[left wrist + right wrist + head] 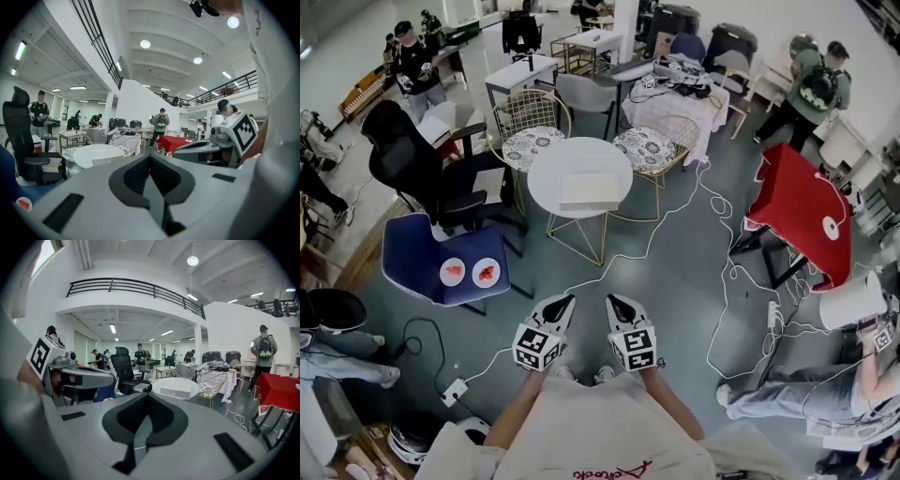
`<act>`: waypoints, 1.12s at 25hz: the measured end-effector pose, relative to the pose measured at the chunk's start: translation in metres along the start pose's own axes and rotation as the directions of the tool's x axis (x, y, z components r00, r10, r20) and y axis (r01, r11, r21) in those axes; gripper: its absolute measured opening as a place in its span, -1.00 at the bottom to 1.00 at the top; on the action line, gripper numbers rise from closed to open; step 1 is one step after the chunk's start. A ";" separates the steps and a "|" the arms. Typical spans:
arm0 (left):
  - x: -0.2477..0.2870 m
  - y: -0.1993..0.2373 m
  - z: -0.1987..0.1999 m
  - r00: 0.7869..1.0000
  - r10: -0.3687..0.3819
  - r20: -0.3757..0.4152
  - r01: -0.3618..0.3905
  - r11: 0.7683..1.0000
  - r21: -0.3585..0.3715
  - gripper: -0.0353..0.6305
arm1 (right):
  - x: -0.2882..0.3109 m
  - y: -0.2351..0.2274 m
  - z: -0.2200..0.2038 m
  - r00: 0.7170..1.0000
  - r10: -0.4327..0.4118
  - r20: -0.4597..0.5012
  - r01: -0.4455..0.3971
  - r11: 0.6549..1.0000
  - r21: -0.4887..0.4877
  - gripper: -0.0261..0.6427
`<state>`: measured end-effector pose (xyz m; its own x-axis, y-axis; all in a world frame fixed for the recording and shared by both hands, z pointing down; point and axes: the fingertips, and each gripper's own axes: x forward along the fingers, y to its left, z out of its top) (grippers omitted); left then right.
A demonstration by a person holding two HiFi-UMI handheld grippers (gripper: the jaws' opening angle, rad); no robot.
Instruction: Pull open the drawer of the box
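The box (589, 191) lay on the round white table (546, 187), its drawer apparently closed, well apart from both grippers. The left gripper (565, 301) and right gripper (612, 301) were held near the body, jaws pressed together with nothing between them. For a clean pull, the table should first be approached, one gripper opened onto the drawer front and the box steadied with the other. No label could be read on the box, and the red script on the shirt (609, 472) was cut off.
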<state>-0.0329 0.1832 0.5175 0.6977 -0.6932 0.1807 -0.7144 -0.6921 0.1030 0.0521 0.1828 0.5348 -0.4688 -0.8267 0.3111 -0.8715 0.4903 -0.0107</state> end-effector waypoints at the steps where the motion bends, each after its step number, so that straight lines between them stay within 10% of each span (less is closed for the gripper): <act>1: 0.002 -0.001 0.001 1.000 -0.001 0.001 0.001 1.000 0.001 -0.86 | 0.000 -0.002 0.000 1.000 0.001 0.003 -0.001 1.000 0.000 -0.88; 28: 0.057 -0.027 0.001 0.999 0.046 0.007 -0.046 0.999 0.000 -0.86 | -0.002 -0.060 -0.013 0.999 0.031 0.009 -0.031 0.999 -0.034 -0.88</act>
<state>0.0263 0.1622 0.5238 0.6643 -0.7259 0.1780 -0.7459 -0.6593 0.0950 0.1072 0.1588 0.5471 -0.4972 -0.8132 0.3024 -0.8511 0.5249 0.0123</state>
